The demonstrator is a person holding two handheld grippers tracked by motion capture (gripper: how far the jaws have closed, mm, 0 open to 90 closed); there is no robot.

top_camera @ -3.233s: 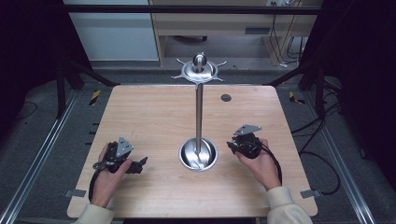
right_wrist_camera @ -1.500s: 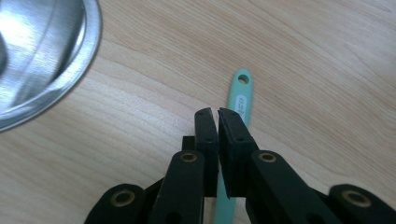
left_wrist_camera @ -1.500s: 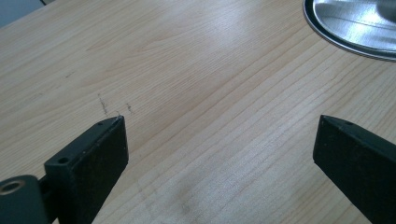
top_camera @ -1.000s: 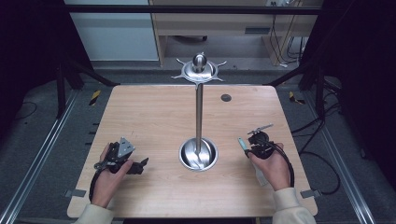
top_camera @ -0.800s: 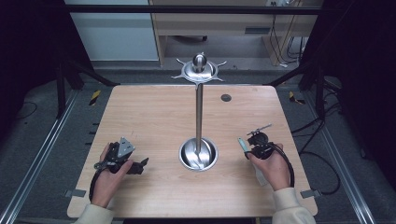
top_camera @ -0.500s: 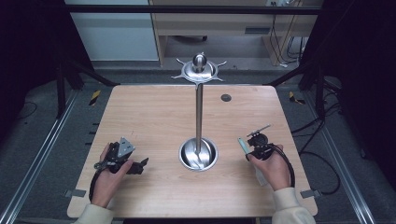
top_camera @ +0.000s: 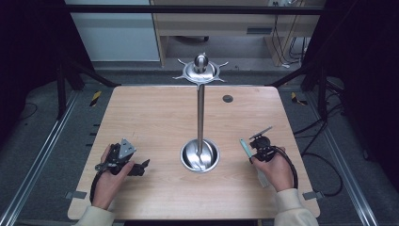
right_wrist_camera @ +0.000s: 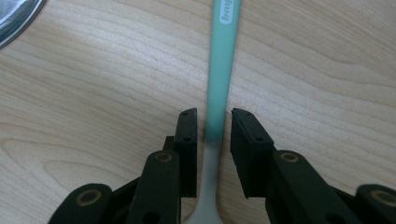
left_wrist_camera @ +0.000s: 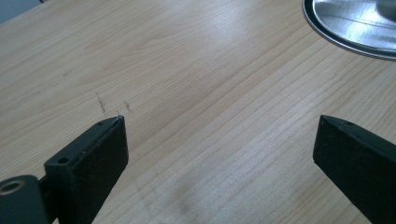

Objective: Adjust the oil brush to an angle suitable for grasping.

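Note:
A teal-handled utensil (top_camera: 243, 146) lies on the wooden table (top_camera: 155, 117), right of a metal stand's round base (top_camera: 200, 155). My right gripper (top_camera: 253, 155) is tipped down over it. In the right gripper view the teal handle (right_wrist_camera: 219, 70) runs between the jaws, and the gripper (right_wrist_camera: 214, 114) shows a thin gap on each side of it. Those jaws have just been closing around the handle. My left gripper (top_camera: 141, 165) rests at the front left, and in its own view it (left_wrist_camera: 219, 126) stands wide open over bare wood.
The stand's thin pole (top_camera: 200, 113) rises to a hooked top disc (top_camera: 201, 68) over the table's far edge. Its base rim shows in the left gripper view (left_wrist_camera: 350, 28). A dark round plug (top_camera: 227, 98) sits at the back right. A black cable (top_camera: 294, 169) loops by the right hand.
Since the oldest frame the right hand has shifted a little to the right and tipped its gripper down over the utensil. The left hand has kept still.

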